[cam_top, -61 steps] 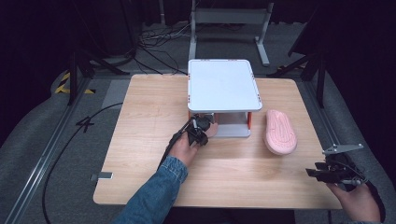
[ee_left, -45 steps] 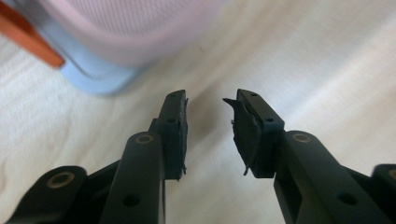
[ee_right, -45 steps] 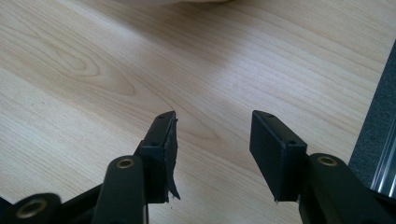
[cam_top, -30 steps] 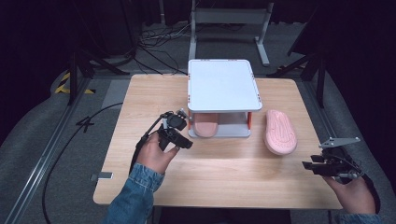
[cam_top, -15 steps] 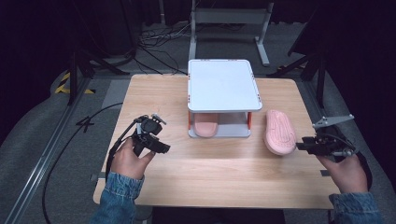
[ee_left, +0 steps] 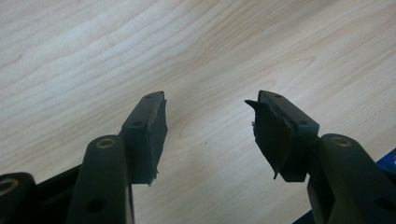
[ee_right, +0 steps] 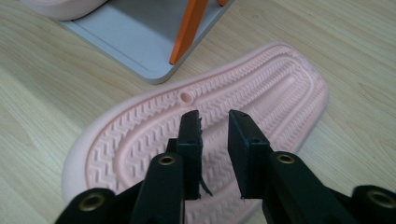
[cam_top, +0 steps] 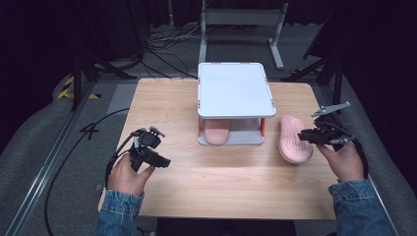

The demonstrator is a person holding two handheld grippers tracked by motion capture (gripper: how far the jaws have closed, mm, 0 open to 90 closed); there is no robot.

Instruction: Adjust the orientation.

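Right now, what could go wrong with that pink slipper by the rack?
The slipper lies sole up, flat on the table, so the right gripper, jaws only narrowly apart, may slide off it instead of catching an edge. It also sits close to the rack, so a push could knock the rack's orange leg.

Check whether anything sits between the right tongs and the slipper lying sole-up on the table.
Nothing visible does. The right tongs hover directly over the slipper, jaws slightly apart, with only air between them. The rack stands off to one side.
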